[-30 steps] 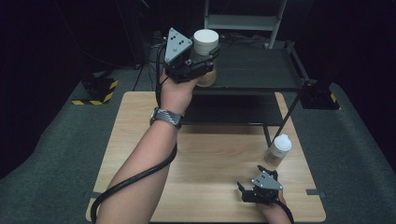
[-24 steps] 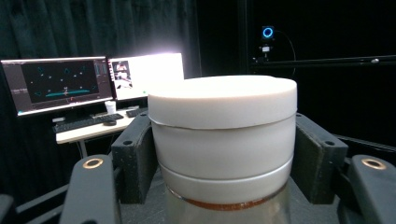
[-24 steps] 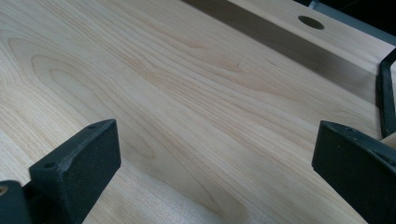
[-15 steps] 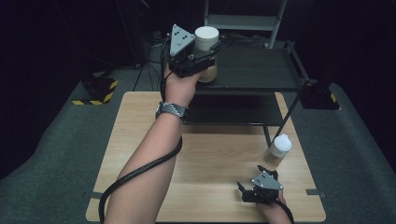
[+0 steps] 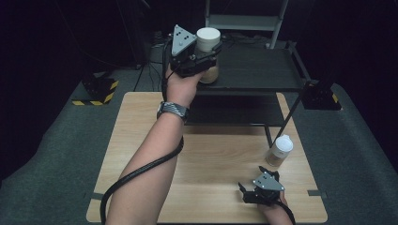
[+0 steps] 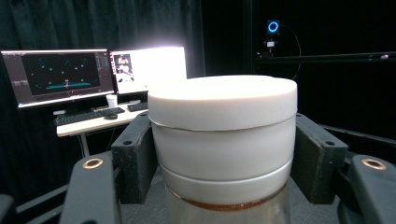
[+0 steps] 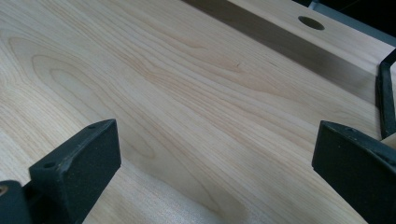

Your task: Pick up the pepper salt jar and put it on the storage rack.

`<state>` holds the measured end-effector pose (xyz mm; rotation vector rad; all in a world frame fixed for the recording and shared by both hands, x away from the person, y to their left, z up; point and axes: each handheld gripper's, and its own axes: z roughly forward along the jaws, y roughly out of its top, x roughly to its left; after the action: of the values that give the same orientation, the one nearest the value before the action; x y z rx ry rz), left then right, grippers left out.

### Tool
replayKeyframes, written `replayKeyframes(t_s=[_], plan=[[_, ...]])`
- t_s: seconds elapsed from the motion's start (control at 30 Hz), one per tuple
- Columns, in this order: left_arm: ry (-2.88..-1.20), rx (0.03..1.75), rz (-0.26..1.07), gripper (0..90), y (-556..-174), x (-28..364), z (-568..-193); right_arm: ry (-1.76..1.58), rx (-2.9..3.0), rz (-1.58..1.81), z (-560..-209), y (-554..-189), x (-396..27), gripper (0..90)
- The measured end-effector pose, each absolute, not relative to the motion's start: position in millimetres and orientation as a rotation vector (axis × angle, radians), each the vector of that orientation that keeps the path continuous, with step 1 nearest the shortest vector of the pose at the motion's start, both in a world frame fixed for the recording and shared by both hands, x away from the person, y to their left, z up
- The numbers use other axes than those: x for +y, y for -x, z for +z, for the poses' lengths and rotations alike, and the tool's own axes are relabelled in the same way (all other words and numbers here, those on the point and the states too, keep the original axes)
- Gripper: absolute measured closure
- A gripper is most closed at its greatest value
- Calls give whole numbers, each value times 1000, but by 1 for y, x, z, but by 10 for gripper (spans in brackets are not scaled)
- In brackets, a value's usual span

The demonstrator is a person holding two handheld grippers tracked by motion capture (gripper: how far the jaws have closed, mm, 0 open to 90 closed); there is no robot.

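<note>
My left gripper (image 5: 199, 60) is shut on a jar with a white lid (image 5: 208, 39), gripping it just under the lid, at the front of the black top shelf (image 5: 256, 70). I cannot tell whether the jar touches the shelf. In the left gripper view both black pads (image 6: 134, 158) press the sides of the jar (image 6: 224, 140), whose lower body is clear glass with brown contents. My right gripper (image 5: 256, 184) rests low at the table's front right, open with nothing between its fingers (image 7: 79, 163). A second white-lidded jar (image 5: 280, 150) stands just beyond it.
The wooden table (image 5: 141, 140) carries a black two-level shelf unit with a lower shelf (image 5: 234, 112) and a slanted leg (image 5: 286, 117). A yellow-black striped block (image 5: 96, 91) lies on the floor at the left. Monitors (image 6: 60, 74) glow behind the shelf.
The left hand with the jar has edged slightly farther over the shelf. The right gripper has stayed still.
</note>
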<state>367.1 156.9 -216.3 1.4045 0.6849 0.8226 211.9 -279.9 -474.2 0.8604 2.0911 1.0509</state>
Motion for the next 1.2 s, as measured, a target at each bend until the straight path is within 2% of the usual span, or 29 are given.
replayKeyframes(t_s=[0.63,0.87,1.0,1.2], plan=[[-1417,682,801,321,-366,160,-216,-858,2092,1048,-474,-212,-279,0],[-1393,706,811,163,-360,157,-219,-862,2094,1052,-474,-212,-280,0],[-1395,701,819,12,-353,155,-218,-862,2094,1051,-474,-212,-280,0],[-1404,695,827,4,-341,155,-218,-852,2100,1042,-473,-213,-279,0]])
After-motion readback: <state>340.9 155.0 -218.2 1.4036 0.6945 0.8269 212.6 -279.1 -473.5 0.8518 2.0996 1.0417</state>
